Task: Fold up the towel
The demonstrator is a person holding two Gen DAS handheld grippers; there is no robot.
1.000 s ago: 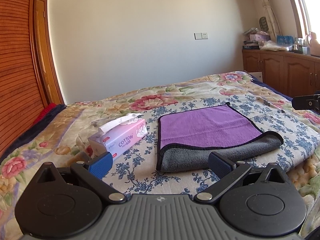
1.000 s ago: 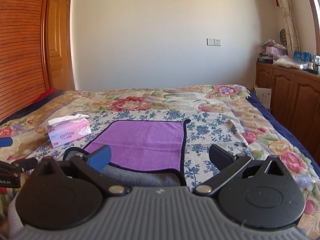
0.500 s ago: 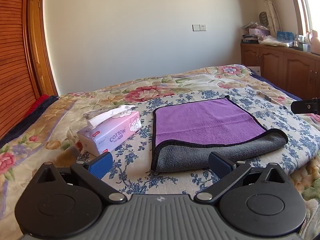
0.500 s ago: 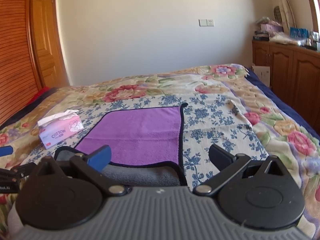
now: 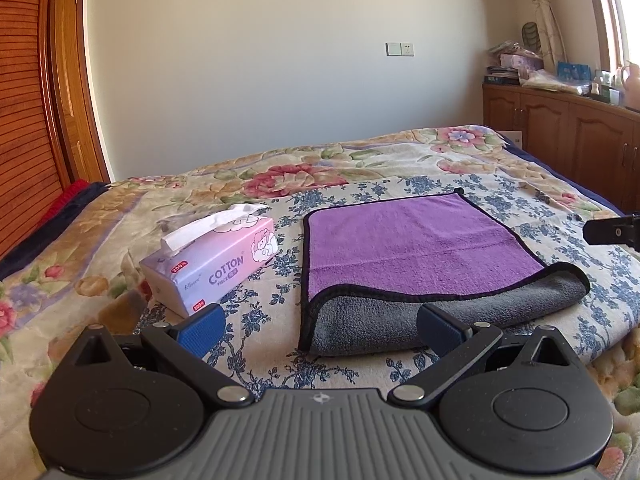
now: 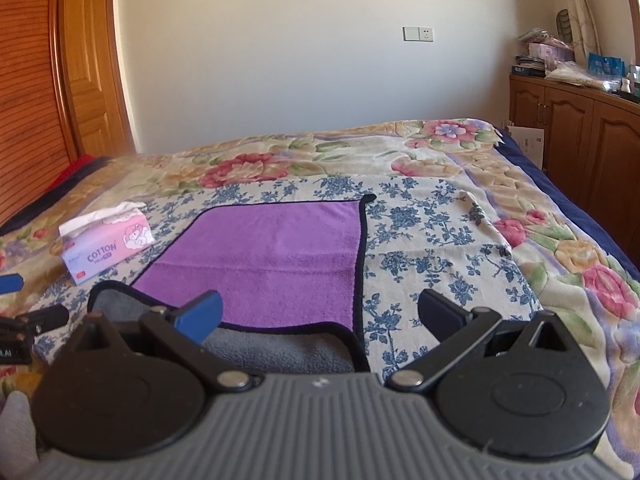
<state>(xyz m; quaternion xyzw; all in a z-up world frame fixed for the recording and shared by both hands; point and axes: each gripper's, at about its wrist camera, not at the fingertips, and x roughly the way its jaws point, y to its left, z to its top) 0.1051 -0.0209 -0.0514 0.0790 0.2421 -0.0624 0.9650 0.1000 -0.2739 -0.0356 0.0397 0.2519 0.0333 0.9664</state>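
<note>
Now the towel (image 5: 420, 248) lies on the bed (image 5: 120, 216), on the blue-flowered cloth (image 5: 500, 200) spread over the flowered bedspread, purple side up with its near edge turned over so the grey underside shows. It sits toward the near edge of the bed, its shape the same as half a second ago. The pink tissue box (image 5: 216, 260) rests just beside the towel's left edge, not touching it.

The left gripper (image 5: 316, 326) hovers just short of the folded grey edge, jaws spread wide and holding nothing. Compared with a second ago its view has swung to the left and levelled out: the box and towel now sit nearer the middle and look larger.

The right gripper (image 6: 320, 312) hangs over the towel's near right corner, jaws likewise wide apart and empty. In its view the towel (image 6: 272, 256) reaches further up the frame than a second ago, and the box (image 6: 106, 246) sits higher on the left. The left gripper's tips show at the left edge of that view.
</note>
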